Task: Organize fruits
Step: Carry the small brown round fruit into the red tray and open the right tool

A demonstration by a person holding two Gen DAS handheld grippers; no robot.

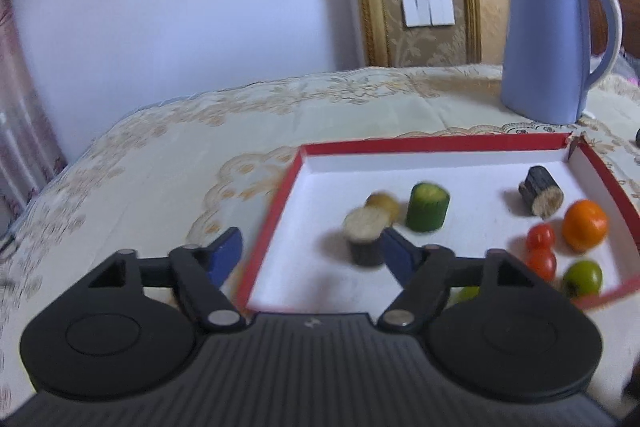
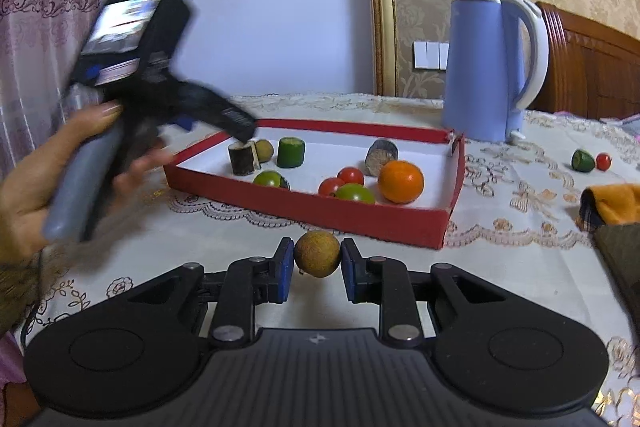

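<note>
A red box (image 1: 280,187) (image 2: 320,207) with a white inside holds an orange (image 1: 585,230) (image 2: 401,181), two red tomatoes (image 1: 540,237), green fruits (image 1: 582,278), a green cucumber piece (image 1: 427,207) (image 2: 291,151), a brown round fruit (image 1: 383,203) and two dark sugarcane pieces (image 1: 366,239) (image 1: 541,191). My left gripper (image 1: 310,253) is open over the box's left edge, its right finger next to the upright sugarcane piece (image 2: 242,158). My right gripper (image 2: 316,269) is shut on a brown round longan (image 2: 317,253) in front of the box.
A blue kettle (image 1: 556,43) (image 2: 492,67) stands behind the box on the embroidered tablecloth. A green piece (image 2: 582,159) and a red tomato (image 2: 603,161) lie at the right. An orange cloth (image 2: 612,205) lies at the right edge.
</note>
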